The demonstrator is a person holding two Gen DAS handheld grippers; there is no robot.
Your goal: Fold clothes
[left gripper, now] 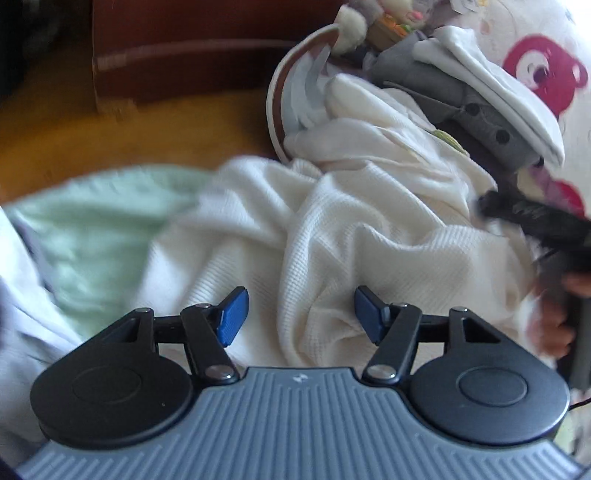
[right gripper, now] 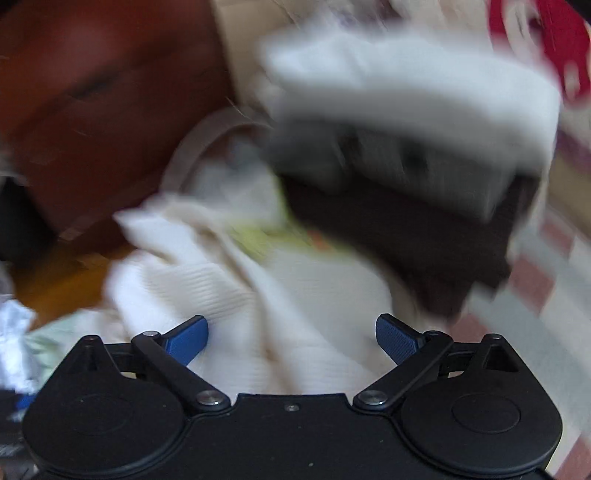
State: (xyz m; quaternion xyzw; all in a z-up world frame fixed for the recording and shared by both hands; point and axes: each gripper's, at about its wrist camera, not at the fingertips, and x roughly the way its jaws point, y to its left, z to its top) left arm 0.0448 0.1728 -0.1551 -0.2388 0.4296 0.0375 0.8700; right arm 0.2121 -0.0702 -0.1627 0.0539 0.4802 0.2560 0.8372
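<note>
A cream waffle-knit garment [left gripper: 332, 229] lies crumpled in deep folds, unfolded, in the middle of the heap. A pale green garment [left gripper: 96, 236] lies bunched just beside it on the left, touching its edge. Behind them sits a stack of folded clothes: a white folded piece [left gripper: 509, 103] on top of a grey buttoned garment [left gripper: 469, 110], with a dark brown piece [right gripper: 406, 236] underneath.

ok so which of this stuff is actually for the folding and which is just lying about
For the job:
- cream waffle-knit garment, crumpled, unfolded
- pale green garment
- folded stack: white piece on a grey buttoned one
- left gripper and right gripper, both open

Lying about:
- soft toys
- bear-print bedding
- brown wooden furniture
</note>
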